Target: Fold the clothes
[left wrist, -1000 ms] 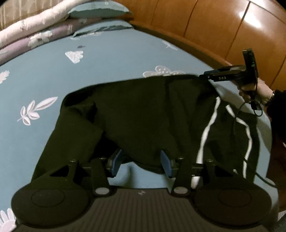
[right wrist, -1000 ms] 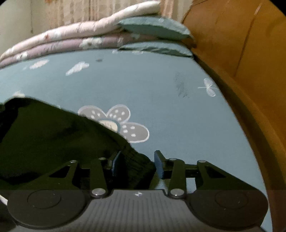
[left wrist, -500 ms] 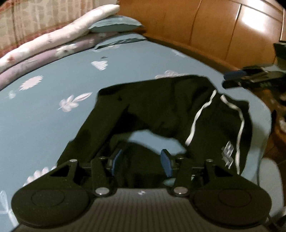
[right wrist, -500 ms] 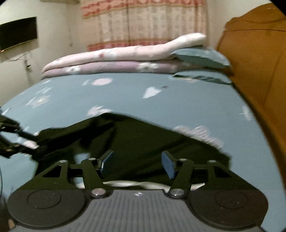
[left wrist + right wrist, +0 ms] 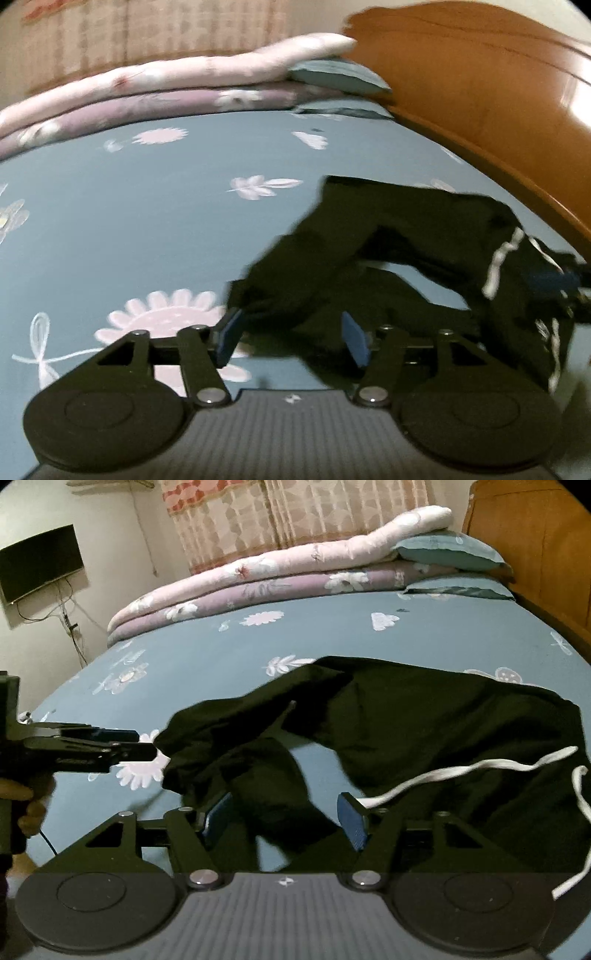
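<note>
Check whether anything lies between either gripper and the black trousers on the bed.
Nothing visible does. The black trousers lie alone on the blue sheet, and cloth already sits between the open jaws of the right gripper. The left gripper, jaws just opened wider, is at the trouser leg's end. The quilts lie far behind.

no readable text anywhere. only a faint, illegible light marking on the side of the black two-finger left gripper [image 5: 146, 744] in the right wrist view, and a blurred white logo on the black white-striped trousers [image 5: 546, 328], too smeared to read.
</note>
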